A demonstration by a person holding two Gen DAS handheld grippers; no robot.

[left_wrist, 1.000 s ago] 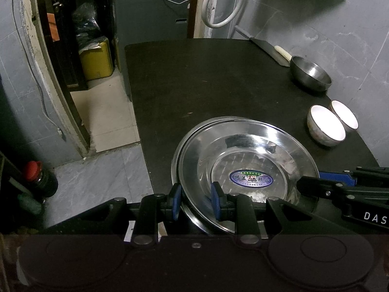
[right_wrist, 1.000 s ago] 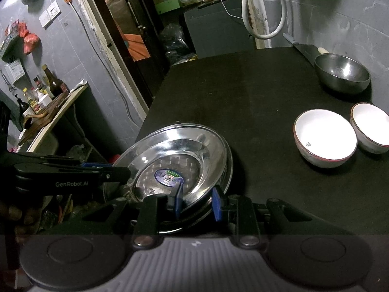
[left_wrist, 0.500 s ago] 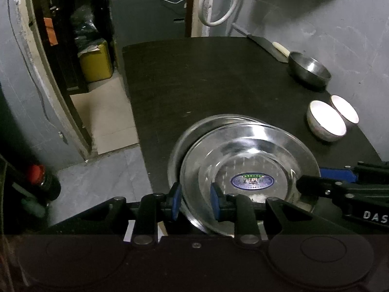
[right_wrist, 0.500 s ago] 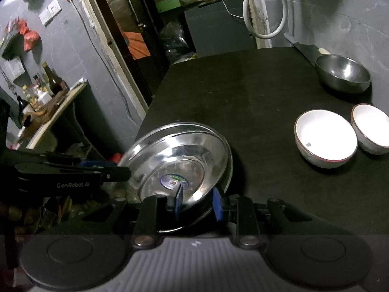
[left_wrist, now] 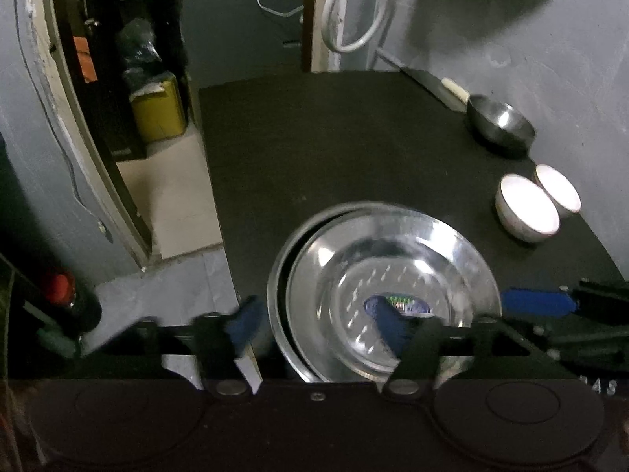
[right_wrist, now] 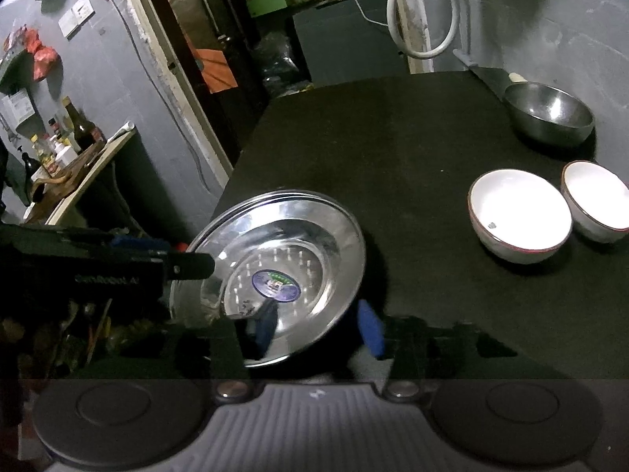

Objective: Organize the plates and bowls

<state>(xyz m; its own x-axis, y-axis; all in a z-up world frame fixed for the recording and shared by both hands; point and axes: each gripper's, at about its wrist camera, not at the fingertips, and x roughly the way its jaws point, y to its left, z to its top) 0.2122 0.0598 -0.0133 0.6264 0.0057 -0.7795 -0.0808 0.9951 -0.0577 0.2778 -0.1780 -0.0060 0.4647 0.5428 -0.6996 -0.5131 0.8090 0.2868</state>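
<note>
Left gripper (left_wrist: 320, 324) and right gripper (right_wrist: 316, 324) jaws just opening (both wide), steel plate (left_wrist: 393, 275) rim between, released.

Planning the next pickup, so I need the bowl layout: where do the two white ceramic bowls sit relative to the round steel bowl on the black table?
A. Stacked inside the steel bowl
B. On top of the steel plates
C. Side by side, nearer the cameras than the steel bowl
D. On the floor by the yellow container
C: the two white ceramic bowls sit side by side on the black table, nearer than the round steel bowl by the wall.
</note>
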